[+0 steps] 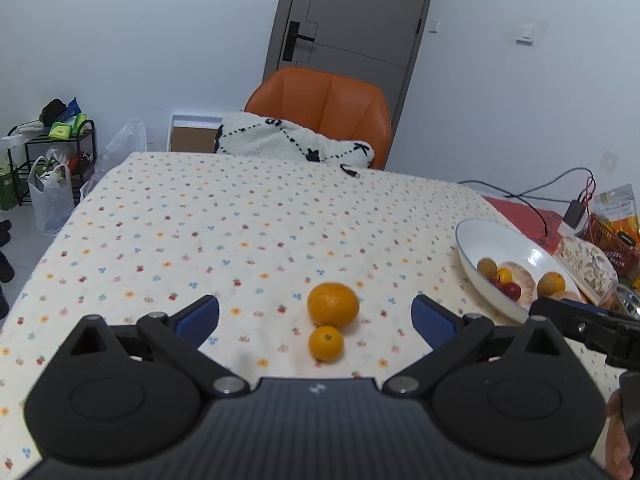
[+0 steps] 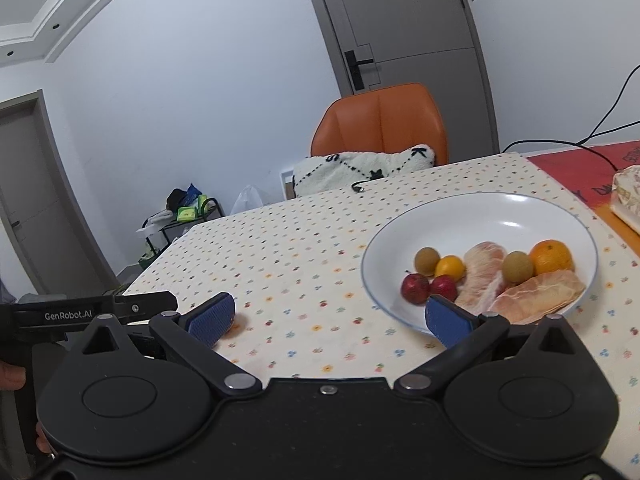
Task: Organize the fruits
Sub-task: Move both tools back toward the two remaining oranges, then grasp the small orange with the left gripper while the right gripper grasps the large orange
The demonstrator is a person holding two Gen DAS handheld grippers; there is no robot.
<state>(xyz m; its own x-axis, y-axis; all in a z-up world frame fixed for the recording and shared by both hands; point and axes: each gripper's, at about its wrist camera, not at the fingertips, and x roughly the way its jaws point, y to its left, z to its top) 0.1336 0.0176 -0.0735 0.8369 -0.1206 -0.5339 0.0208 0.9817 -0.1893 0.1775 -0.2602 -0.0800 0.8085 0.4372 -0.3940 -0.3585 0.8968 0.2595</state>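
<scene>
Both your tongs, left tongs (image 1: 316, 316) and right tongs (image 2: 330, 316), gape empty; plate (image 2: 500, 212) mostly filled; large orange (image 1: 333, 305) and small orange (image 1: 326, 343) remain on worktop (image 1: 200, 220).

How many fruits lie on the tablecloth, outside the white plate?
2: a large orange between the open left gripper's fingers, and a small orange touching its near side. Others may hide behind the grippers' bodies.
</scene>
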